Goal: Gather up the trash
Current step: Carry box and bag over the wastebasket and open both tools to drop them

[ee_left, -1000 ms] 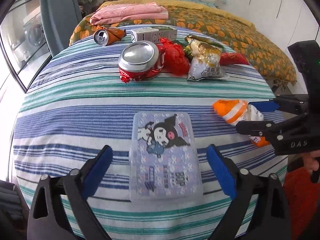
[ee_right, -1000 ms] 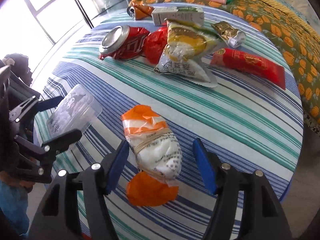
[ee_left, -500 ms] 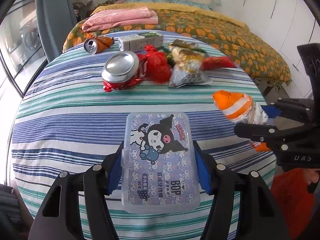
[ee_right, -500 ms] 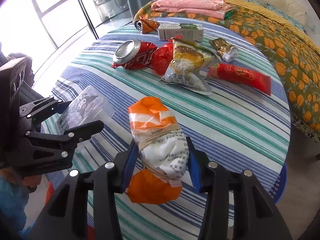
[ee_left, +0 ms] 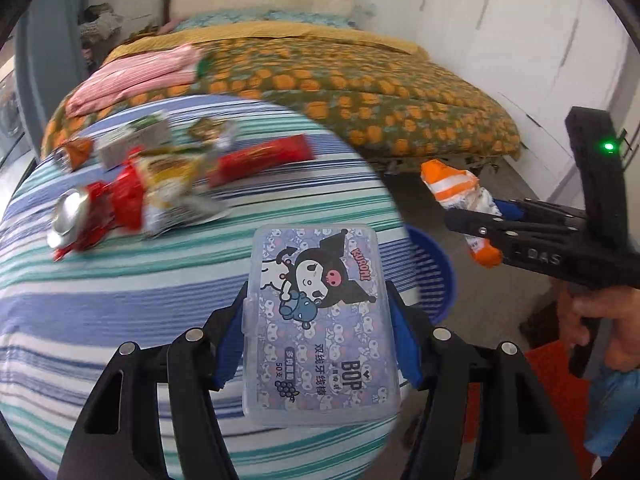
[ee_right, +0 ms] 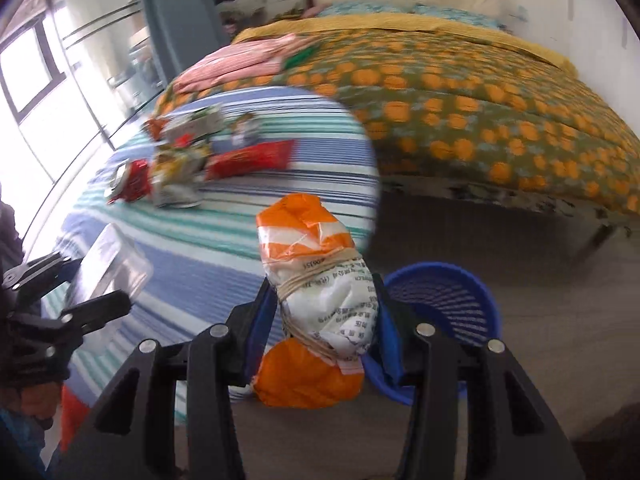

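My left gripper [ee_left: 320,332] is shut on a clear plastic box with a cartoon label [ee_left: 320,312], lifted off the striped table [ee_left: 120,300] near its right edge. My right gripper [ee_right: 322,320] is shut on an orange and white tied plastic bag [ee_right: 316,280], held in the air beyond the table's edge. A blue mesh basket [ee_right: 448,296] stands on the floor just right of the bag, and the left wrist view shows the basket [ee_left: 436,276] behind the box. From the left wrist, the right gripper [ee_left: 476,220] with the bag [ee_left: 452,184] appears at the right.
Still on the table are a crushed red can [ee_left: 80,220], snack wrappers [ee_left: 176,188], a red packet [ee_left: 260,158], a small carton [ee_left: 136,140] and another crushed can [ee_left: 72,152]. A bed with an orange-patterned cover [ee_left: 360,92] stands behind. A window [ee_right: 48,92] is at left.
Both grippers closed on their items, the left on the box and the right on the bag. Both lifted them and swung right, toward the table's edge and the blue basket.
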`<action>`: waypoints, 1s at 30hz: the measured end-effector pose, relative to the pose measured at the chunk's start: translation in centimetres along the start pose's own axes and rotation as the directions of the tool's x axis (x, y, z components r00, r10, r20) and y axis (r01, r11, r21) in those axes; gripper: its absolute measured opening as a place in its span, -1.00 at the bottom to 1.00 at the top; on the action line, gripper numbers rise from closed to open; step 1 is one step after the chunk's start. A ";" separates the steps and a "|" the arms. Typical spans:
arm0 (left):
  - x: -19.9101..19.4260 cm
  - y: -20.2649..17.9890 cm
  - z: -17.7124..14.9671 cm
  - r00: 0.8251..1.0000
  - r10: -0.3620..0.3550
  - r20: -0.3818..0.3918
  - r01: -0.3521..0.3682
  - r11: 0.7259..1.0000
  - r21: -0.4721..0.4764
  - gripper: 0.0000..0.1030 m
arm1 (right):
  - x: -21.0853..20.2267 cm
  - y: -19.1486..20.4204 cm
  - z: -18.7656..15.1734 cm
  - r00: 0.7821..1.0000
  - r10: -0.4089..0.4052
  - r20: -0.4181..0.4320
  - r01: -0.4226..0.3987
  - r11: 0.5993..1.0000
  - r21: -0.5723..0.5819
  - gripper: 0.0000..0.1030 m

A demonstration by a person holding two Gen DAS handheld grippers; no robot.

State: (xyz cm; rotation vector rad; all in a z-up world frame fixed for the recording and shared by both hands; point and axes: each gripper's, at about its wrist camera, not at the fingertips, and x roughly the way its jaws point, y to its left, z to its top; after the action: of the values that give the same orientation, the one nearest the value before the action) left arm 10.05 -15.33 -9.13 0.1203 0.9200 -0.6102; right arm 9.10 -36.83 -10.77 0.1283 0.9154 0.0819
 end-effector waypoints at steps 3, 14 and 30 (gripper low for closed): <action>2.2 -4.0 1.5 0.999 -0.043 -0.013 0.044 0.998 0.034 0.20 | -0.2 -4.8 -0.5 0.999 -0.044 0.006 0.044 0.997 0.061 -0.11; 13.4 -13.7 5.3 0.988 -0.112 -0.110 0.123 0.988 0.094 0.21 | 2.9 -16.8 -1.6 0.995 -0.102 -0.013 0.102 0.966 0.238 -0.11; 18.2 -15.9 7.2 0.991 -0.108 -0.075 0.114 0.989 0.093 0.71 | 6.2 -23.2 -2.0 1.000 -0.020 0.023 0.007 0.894 0.447 0.27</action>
State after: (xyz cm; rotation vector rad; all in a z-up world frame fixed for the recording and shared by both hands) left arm 14.74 -39.08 -16.33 0.1797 0.9694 -0.7585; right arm 11.66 -58.83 -20.26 0.5519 0.8952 -0.1467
